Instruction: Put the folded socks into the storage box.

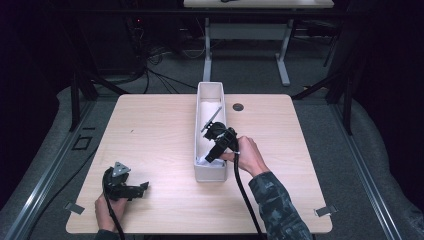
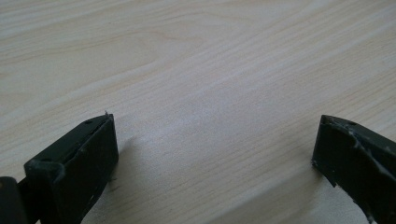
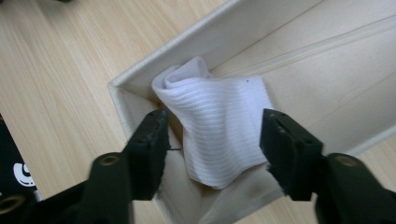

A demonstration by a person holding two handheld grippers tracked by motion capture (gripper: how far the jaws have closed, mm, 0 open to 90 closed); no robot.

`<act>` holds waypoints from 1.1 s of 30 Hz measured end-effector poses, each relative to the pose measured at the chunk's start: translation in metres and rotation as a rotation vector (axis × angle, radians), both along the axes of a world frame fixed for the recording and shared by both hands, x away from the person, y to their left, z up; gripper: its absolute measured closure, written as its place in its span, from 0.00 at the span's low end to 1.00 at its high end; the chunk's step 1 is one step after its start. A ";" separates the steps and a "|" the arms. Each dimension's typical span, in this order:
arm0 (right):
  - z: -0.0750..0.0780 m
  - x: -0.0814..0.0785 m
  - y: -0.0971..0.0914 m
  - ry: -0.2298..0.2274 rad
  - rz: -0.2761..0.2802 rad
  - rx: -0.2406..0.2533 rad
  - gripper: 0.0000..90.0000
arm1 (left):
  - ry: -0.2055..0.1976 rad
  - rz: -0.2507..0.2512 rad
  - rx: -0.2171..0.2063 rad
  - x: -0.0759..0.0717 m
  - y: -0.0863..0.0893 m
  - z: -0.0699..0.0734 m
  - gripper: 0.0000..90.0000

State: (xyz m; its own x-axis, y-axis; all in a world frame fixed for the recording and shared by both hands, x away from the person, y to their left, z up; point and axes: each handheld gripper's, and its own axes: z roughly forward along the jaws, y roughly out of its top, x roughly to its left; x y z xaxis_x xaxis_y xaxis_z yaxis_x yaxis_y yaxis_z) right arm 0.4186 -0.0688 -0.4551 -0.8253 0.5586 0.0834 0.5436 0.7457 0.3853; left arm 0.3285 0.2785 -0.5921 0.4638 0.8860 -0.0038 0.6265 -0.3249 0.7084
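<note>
- Left gripper (image 1: pixel 142 187): near the table's (image 1: pixel 150 120) front-left corner, low over bare wood, held in a hand (image 1: pixel 104 210); jaws spread wide, holding nothing.
- White box (image 1: pixel 200 107): long, narrow, open-topped, at mid-table, running from the rear edge toward the front.
- White ribbed cloth (image 3: pixel 219 126): crumpled in the box's near end, against a corner.
- Right gripper (image 3: pixel 212 140): above that end, jaws parted either side of the cloth, not clamping it.

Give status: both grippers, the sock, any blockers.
Left gripper open, idle on the table. Right gripper open over the white box, fingers straddling the white sock, not gripping. Sock wedged in the box corner; walls crowd the fingers.
</note>
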 end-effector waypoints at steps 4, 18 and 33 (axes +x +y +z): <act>0.010 -0.003 -0.007 -0.040 -0.019 0.029 0.26 | 0.000 0.000 0.000 0.000 0.000 0.000 0.00; 0.035 -0.018 -0.059 -0.180 -0.121 0.169 0.00 | -0.001 0.001 -0.002 0.000 0.000 0.000 0.00; 0.000 -0.034 -0.127 -0.202 -0.262 0.161 0.00 | -0.002 0.002 -0.002 0.000 0.000 0.000 0.00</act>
